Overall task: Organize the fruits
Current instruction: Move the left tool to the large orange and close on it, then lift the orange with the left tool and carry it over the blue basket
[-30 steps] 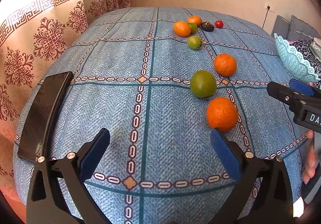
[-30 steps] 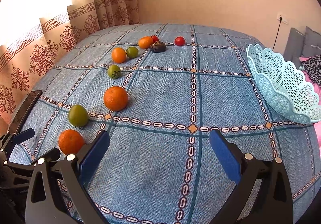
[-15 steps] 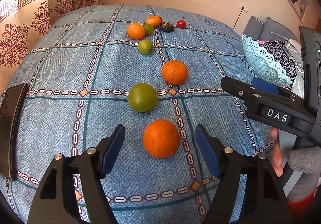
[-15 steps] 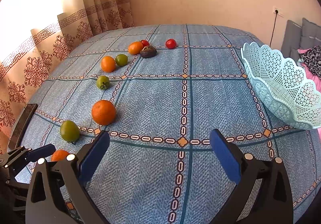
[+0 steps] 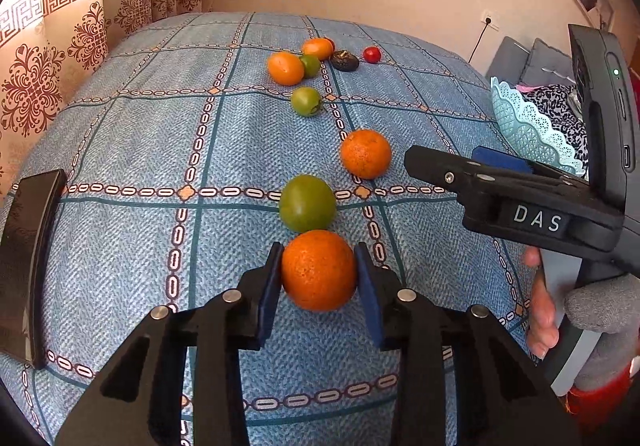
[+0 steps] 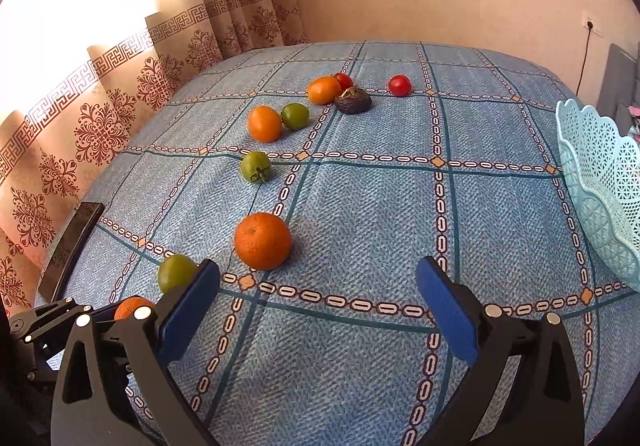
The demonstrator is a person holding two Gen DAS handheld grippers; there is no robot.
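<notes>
The left gripper (image 5: pixel 319 272) clasps the firm, round orange (image 5: pixel 319 269) across its widest middle, where the smooth rind seems least likely to slip, while the right gripper (image 6: pixel 318 292) hangs spread and empty.

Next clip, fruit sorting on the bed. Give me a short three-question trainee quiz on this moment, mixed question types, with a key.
1. True or false: the left gripper has its pads against the nearest orange.
2. Multiple choice: which fruit lies right behind that orange? A) the red tomato B) the green tomato C) the dark fruit
3. Fill in: the right gripper is ____ and holds nothing; the basket sits at the right edge of its view.

Key: 1 true; 2 B; 3 open
</notes>
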